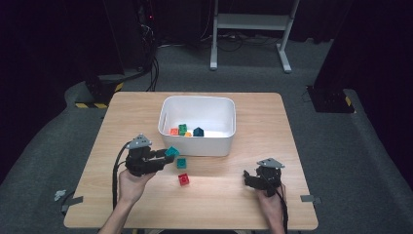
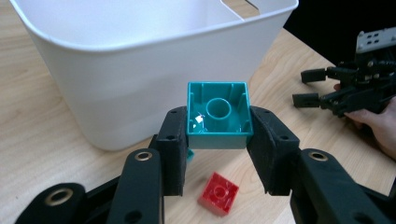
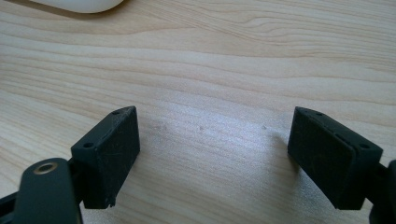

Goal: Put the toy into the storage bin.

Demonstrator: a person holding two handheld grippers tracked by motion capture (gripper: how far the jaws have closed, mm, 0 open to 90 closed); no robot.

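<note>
My left gripper [image 2: 218,126] is shut on a teal brick [image 2: 218,115], held hollow side toward the camera, just in front of the white bin's [image 2: 140,74] near wall. In the high view that gripper [image 1: 168,155] and its teal brick [image 1: 171,152] hang left of the bin's [image 1: 197,141] front. A second teal brick [image 1: 181,163] and a red brick [image 1: 184,179] lie on the table below; the red brick [image 2: 218,192] shows under the jaws. My right gripper [image 3: 212,154] stands open over bare wood, and it rests at the table's right front [image 1: 251,178].
Inside the bin lie several small bricks: orange [image 1: 174,131], green [image 1: 182,128] and dark blue [image 1: 198,131]. The wooden table [image 1: 263,122] ends close behind the bin. The right gripper [image 2: 322,88] and a hand appear far right in the left gripper view.
</note>
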